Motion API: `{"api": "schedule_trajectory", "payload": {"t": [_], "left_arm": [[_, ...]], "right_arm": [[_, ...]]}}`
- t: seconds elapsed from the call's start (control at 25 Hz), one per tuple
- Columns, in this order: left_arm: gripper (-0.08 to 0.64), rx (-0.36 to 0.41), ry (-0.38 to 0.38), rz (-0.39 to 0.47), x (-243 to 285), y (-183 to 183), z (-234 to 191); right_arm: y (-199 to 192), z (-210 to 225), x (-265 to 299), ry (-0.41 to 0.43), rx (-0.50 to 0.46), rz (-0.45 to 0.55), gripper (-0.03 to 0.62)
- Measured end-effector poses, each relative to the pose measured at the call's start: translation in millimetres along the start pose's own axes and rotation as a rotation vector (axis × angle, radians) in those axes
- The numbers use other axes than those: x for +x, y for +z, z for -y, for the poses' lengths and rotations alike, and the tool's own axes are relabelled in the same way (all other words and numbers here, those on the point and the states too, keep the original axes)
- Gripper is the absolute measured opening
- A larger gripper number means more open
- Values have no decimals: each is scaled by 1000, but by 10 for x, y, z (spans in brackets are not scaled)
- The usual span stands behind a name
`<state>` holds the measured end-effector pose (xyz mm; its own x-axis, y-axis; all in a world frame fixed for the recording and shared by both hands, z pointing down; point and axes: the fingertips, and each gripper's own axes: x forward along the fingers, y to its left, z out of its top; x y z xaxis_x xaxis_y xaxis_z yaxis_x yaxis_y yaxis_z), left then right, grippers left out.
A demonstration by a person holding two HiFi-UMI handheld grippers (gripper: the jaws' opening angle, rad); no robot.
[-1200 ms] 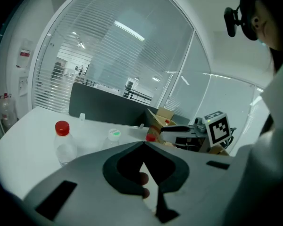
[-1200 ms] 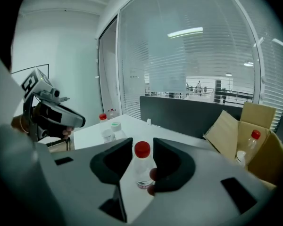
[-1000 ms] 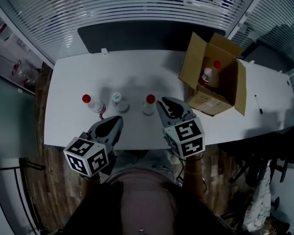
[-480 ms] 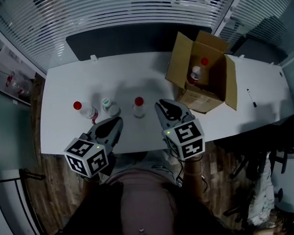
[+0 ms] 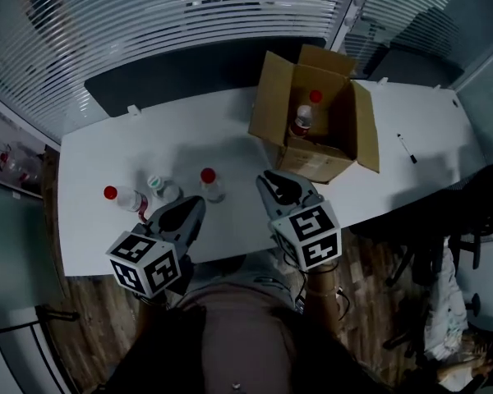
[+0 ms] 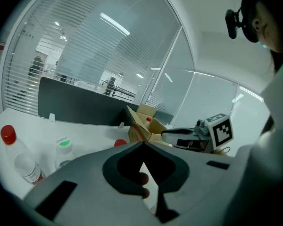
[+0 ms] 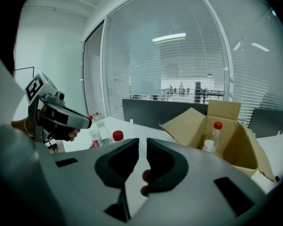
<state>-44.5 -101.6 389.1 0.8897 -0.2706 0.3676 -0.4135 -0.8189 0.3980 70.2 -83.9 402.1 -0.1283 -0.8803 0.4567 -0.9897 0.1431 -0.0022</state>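
Note:
Both grippers hover over the near edge of the white table [image 5: 230,121], holding nothing. My left gripper [image 5: 191,205] [image 6: 143,144] is shut, its tips touching, nearest a green-capped bottle [image 5: 158,187] [image 6: 63,150] and a red-capped bottle [image 5: 115,195] [image 6: 19,149]. My right gripper [image 5: 273,180] [image 7: 142,147] shows a narrow slit between its jaws. Another red-capped bottle [image 5: 209,180] [image 7: 117,136] stands just to its left. An open cardboard box [image 5: 333,150] [image 7: 188,124] with a red-capped bottle [image 5: 302,117] [image 7: 212,138] inside stands ahead of it, to the right.
A dark panel [image 5: 189,68] runs along the table's far edge, with glass walls and blinds behind. A pen [image 5: 403,148] lies at the table's right end. Office chair bases [image 5: 431,269] stand on the floor to the right. The person's torso fills the bottom of the head view.
Both gripper views have swung right: the bottles slid left and the box came nearer. The right jaws have narrowed, and the bottle once framed by them now sits to their left.

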Motion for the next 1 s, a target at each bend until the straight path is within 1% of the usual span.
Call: {"api": "schedule_trajectory", "payload": {"t": [0.28,0.48,0.76,1.0], "left_arm": [[8,30,-65,-29,258,13,203],[8,47,-116,-47,458,13,379],[8,73,-180,-69,723,17,595],[8,87,-206,-109,932,-7,718]], "right_arm": [[-97,247,-207,-55,85,17,67],[-168,474,-380,-115,135,33,67],[-280,735,-577,-169,165,36,67],[-393,901,-667,-202,181,20,67]]}}
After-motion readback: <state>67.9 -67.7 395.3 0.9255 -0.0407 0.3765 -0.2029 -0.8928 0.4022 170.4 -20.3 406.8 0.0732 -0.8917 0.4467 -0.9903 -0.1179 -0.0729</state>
